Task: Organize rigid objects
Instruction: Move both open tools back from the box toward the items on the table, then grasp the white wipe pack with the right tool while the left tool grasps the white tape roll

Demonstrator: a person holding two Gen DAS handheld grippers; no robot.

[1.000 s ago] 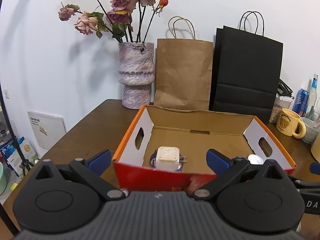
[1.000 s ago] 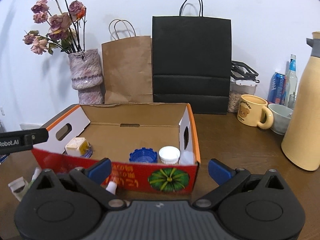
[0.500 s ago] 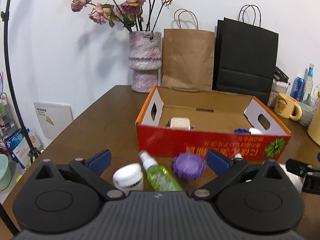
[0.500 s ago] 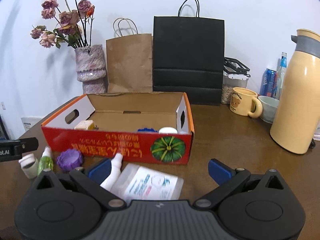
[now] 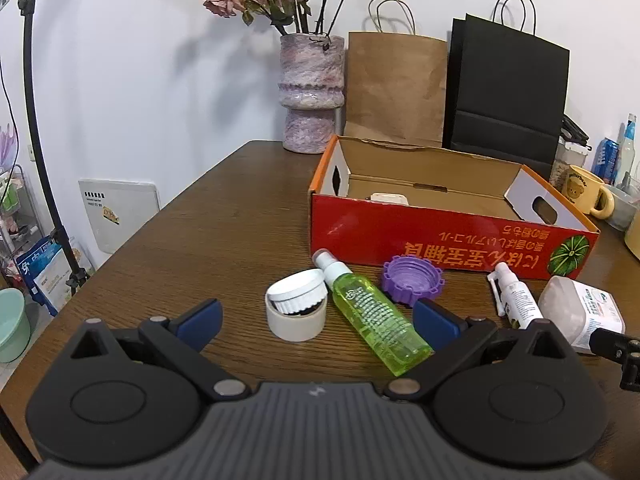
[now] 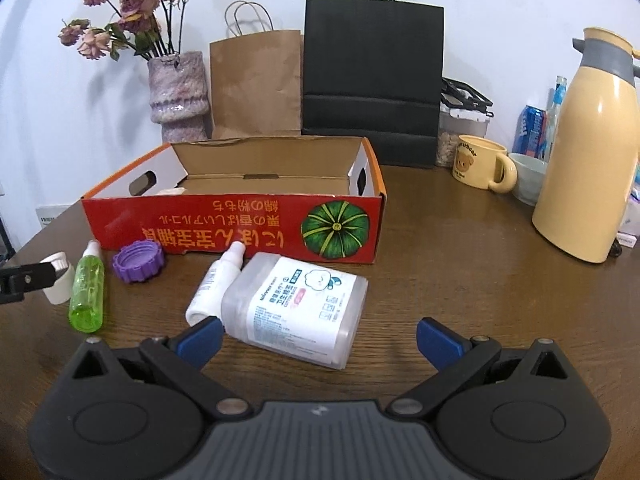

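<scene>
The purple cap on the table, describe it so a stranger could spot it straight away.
Find the red cardboard box on the brown table. In front of its left end lies the purple cap, beside a green bottle. It alone is purple, with a ridged, gear-like rim, open side up.

Two spray bottles (image 6: 87,292) (image 6: 216,284); two paper bags (image 6: 256,84) (image 6: 372,80); one box (image 6: 232,224); one mug (image 6: 480,162).

Bright even indoor light, soft wall shadows, sharp focus, fisheye-curved edges

left gripper (image 5: 316,314) jaws wide apart, right gripper (image 6: 319,336) likewise, both seemingly empty
</scene>
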